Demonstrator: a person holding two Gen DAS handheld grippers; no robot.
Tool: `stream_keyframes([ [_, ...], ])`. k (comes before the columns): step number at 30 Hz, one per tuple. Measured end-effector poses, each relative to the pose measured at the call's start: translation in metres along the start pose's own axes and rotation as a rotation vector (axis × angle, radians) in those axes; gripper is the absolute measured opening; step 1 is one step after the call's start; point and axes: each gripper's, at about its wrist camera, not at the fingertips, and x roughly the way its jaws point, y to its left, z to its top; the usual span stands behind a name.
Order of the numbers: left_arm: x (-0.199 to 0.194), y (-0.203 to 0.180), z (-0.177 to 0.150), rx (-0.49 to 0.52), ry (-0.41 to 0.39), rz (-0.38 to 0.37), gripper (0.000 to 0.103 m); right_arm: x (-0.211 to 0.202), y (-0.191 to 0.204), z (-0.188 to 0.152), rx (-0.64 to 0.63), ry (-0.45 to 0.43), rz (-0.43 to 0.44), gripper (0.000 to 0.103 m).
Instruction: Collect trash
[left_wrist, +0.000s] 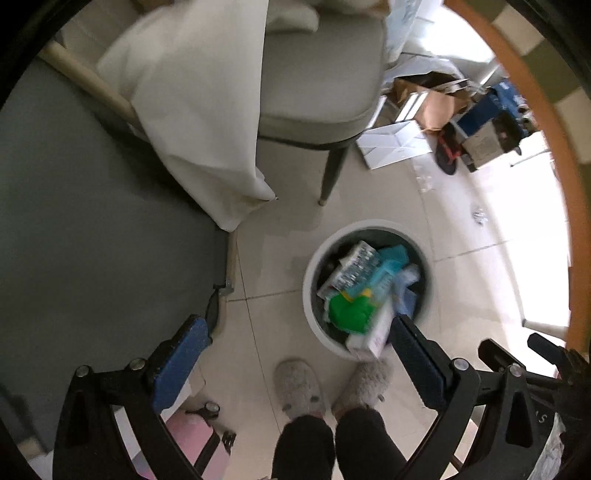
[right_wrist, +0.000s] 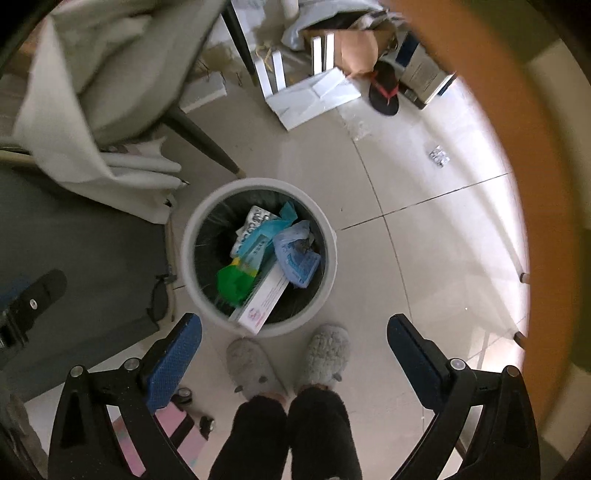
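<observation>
Both of your grippers point straight down with jaws spread wide and nothing between them: left gripper (left_wrist: 299, 354), right gripper (right_wrist: 293, 341). Below sits the white bin (right_wrist: 332, 258), holding a long white box (right_wrist: 264, 301), green wrapper (right_wrist: 232, 284) and blue bag (right_wrist: 295, 254).

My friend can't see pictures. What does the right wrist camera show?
An open right gripper points down over a round white bin holding a long white box and crumpled wrappers. A person's grey fuzzy slippers stand beside the bin.
</observation>
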Motion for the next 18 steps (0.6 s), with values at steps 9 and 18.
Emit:
stream_keyframes([
  [9,-0.159,-0.010,-0.037,0.050,-0.015,-0.047,0.102,-0.176,-0.004,-0.048,-0.019,-0.050,0.090,0.102],
  [18,-0.305,-0.026,-0.064,0.106,-0.042,-0.204,0.102,-0.349,-0.019,-0.086,-0.047,-0.099,0.217,0.102],
])
